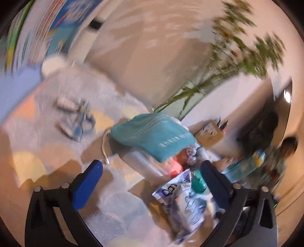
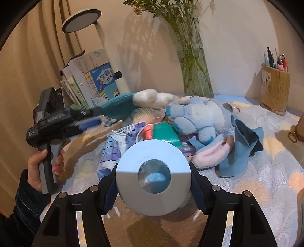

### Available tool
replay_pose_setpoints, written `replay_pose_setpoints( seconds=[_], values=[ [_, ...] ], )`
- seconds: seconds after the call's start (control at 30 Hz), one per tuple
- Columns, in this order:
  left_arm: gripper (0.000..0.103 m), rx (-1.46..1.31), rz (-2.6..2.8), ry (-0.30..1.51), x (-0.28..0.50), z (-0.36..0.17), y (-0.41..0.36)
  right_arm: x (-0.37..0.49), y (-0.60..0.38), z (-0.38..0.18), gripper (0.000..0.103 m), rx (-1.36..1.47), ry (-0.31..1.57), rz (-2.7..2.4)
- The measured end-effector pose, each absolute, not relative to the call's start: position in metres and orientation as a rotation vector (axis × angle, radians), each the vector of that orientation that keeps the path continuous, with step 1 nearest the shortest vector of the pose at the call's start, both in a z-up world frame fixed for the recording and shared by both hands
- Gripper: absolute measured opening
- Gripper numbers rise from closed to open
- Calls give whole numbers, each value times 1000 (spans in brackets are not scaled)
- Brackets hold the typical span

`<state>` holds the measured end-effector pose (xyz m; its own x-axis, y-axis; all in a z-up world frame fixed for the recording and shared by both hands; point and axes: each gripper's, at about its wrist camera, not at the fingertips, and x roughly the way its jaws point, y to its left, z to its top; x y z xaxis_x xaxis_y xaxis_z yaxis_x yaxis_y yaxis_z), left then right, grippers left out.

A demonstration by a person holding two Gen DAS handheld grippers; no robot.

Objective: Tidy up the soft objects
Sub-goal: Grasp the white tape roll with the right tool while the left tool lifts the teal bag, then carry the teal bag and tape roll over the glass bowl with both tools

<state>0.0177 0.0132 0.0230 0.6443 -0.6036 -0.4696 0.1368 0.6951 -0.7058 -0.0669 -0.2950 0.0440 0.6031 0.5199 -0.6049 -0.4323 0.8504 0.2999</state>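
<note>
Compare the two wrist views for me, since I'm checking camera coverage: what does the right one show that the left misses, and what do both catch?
Only the right wrist view shows the right gripper shut on a pale blue roll, a blue plush toy, a desk lamp and the hand holding the left gripper. Only the left view shows that left gripper open and empty. Both catch the teal pouch, the vase and the pen holder.

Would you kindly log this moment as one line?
left gripper: open, empty | right gripper: shut on round container | plush toy: on pile
</note>
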Motion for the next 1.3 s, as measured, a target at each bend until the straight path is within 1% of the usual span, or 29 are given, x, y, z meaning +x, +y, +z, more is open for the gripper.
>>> replay_pose_setpoints(
  seconds=[0.07, 0.1, 0.17, 0.27, 0.5, 0.7, 0.73, 0.77, 0.8, 0.83, 0.87, 1.0, 1.1, 1.17, 1.3],
  values=[
    [102, -844, -447, 865, 32, 5, 23, -66, -293, 42, 65, 132, 759, 563],
    [102, -901, -425, 885, 35, 1, 28, -66, -292, 42, 65, 129, 763, 564],
    [102, -962, -432, 848, 42, 8, 34, -67, -291, 41, 65, 125, 761, 563],
    [102, -1007, -468, 878, 58, 10, 29, -67, -292, 42, 65, 136, 754, 573],
    [102, -1055, -376, 1056, 92, -1, 9, -67, -293, 43, 66, 137, 751, 569],
    [102, -1173, -398, 1105, 100, -15, 20, -71, -296, 47, 66, 163, 731, 577],
    [101, -1185, -404, 1099, 100, -15, 21, -72, -297, 47, 65, 170, 727, 579],
    [98, -1191, -417, 1083, 98, -14, 21, -72, -298, 48, 65, 174, 723, 579],
    [57, -1189, -449, 1049, 97, -13, 21, -74, -299, 49, 65, 176, 717, 574],
    [12, -1164, -474, 1032, 93, -13, 18, -74, -300, 49, 65, 178, 713, 571],
    [9, -1131, -461, 1011, 89, -10, 16, -76, -302, 50, 66, 181, 706, 567],
    [8, -892, -426, 841, 55, 16, 3, -78, -309, 52, 66, 211, 687, 560],
    [8, -616, -320, 680, 13, 52, -13, -76, -314, 51, 66, 236, 688, 553],
    [8, -369, -240, 573, -19, 77, -37, -76, -314, 51, 65, 232, 686, 551],
    [8, -167, -204, 474, -58, 100, -67, -82, -307, 56, 65, 189, 650, 557]
  ],
)
